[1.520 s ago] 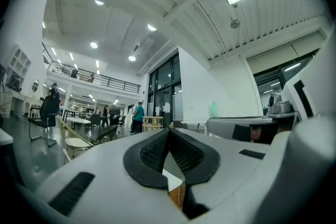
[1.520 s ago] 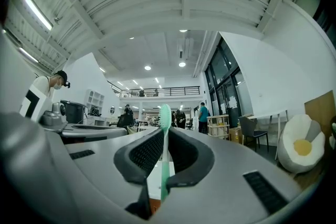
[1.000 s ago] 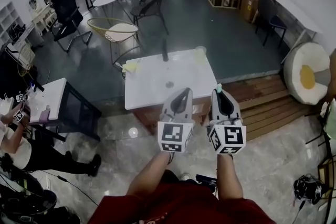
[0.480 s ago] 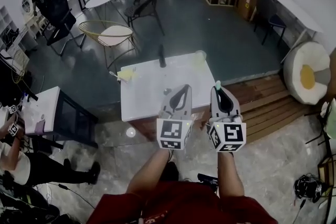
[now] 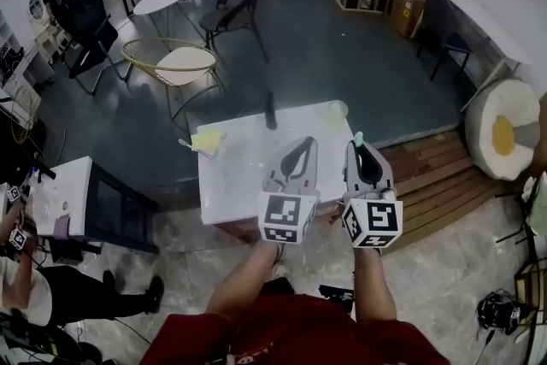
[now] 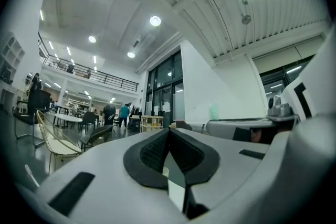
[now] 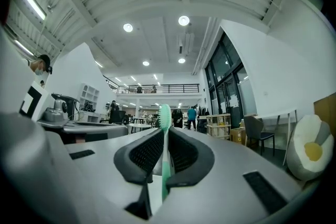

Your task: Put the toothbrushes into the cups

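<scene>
Head view is showing a person holding two hand-held grippers side by side, just apart, over the near edge of a white table (image 5: 239, 184). The left hand-held gripper (image 5: 300, 150) is pointing away from the person with its jaws pressed together at the tips; the left gripper view (image 6: 168, 131) is showing the black pads meeting with nothing between them. The right hand-held gripper (image 5: 359, 148) is clamping a green toothbrush (image 5: 357, 138), whose head is sticking out just past the jaw tips. In the right gripper view (image 7: 164, 132) the toothbrush (image 7: 164, 153) is standing upright between the two pads, its handle running down into the jaws and its head rising above them. On the table, a pale translucent cup (image 5: 338, 109) is sitting at the far right corner, well apart from both hand-held grippers. A dark upright thing (image 5: 270, 109) is standing at the far edge, and a yellow thing (image 5: 208, 141) is lying near the left edge. A wire chair (image 5: 171, 64) is standing beyond the table.
</scene>
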`<action>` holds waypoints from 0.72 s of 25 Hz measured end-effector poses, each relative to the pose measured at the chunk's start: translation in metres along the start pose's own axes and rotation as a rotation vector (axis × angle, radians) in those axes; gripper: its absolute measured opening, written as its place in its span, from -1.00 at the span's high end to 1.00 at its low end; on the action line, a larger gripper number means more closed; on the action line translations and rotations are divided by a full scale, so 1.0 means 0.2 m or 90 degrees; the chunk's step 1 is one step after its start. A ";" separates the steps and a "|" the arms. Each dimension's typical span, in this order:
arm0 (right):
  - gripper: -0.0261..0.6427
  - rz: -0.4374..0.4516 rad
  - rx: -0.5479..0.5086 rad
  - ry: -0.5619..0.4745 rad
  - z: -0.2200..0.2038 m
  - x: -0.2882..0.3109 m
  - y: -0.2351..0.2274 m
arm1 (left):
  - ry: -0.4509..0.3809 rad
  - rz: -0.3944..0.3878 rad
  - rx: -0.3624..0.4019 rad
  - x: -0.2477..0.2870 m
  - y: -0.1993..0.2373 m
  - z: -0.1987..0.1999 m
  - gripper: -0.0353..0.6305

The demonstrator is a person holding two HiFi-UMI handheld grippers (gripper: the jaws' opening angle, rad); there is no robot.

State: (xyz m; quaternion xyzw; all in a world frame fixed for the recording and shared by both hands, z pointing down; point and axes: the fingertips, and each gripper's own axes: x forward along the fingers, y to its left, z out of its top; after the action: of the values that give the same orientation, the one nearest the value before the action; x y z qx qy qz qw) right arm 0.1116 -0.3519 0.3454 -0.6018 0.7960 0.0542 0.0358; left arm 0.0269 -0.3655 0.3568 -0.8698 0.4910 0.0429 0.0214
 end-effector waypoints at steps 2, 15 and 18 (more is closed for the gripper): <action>0.77 -0.004 -0.002 0.001 -0.01 0.08 0.01 | -0.001 -0.004 -0.006 0.04 0.06 -0.01 0.81; 0.77 -0.031 -0.024 0.005 -0.05 0.42 0.05 | -0.010 -0.038 -0.032 0.28 0.33 -0.04 0.81; 0.77 -0.039 -0.020 0.008 -0.07 0.46 0.00 | -0.006 -0.044 -0.036 0.34 0.33 -0.06 0.81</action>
State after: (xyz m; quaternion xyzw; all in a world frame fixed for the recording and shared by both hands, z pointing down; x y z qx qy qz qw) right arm 0.0864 -0.4417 0.3481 -0.6266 0.7765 0.0622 0.0230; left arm 0.0059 -0.4599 0.3632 -0.8862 0.4593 0.0604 0.0007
